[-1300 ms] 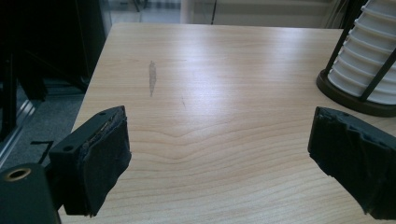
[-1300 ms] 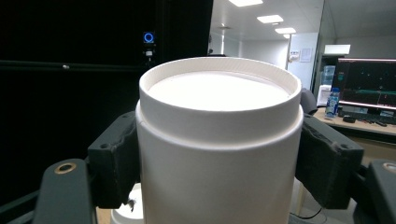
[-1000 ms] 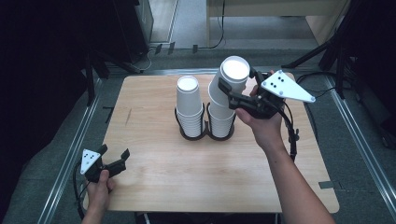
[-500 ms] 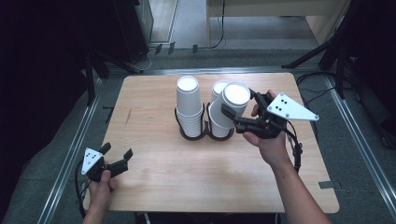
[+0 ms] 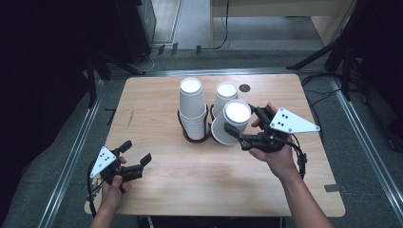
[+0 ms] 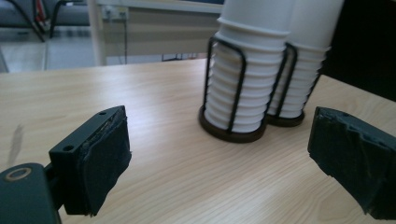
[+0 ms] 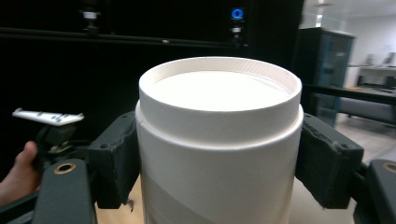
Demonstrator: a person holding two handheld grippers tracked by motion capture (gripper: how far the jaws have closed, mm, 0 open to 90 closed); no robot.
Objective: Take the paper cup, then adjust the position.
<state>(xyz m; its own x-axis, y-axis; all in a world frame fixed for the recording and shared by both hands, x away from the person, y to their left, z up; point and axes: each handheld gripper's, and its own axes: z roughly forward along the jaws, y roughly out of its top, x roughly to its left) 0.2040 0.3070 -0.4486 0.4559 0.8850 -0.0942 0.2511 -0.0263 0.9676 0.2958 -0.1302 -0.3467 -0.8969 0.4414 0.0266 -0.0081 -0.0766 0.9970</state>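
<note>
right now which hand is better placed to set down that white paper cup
Right. The right gripper is already shut on the upside-down white paper cup, low beside the black wire cup holders. The left gripper is open with nothing between its jaws, near the wooden table edge.

The right gripper (image 7: pixel 219 158) clamps an upside-down white paper cup (image 7: pixel 219 140) between its two black pads (image 7: pixel 116 158).

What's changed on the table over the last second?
The right gripper, shut on one upside-down paper cup, has carried it down from above the right stack to table level in front of it. The left gripper, open and empty, has shifted slightly inward at the near left. Both stacks and the wire holder have not moved.
</note>
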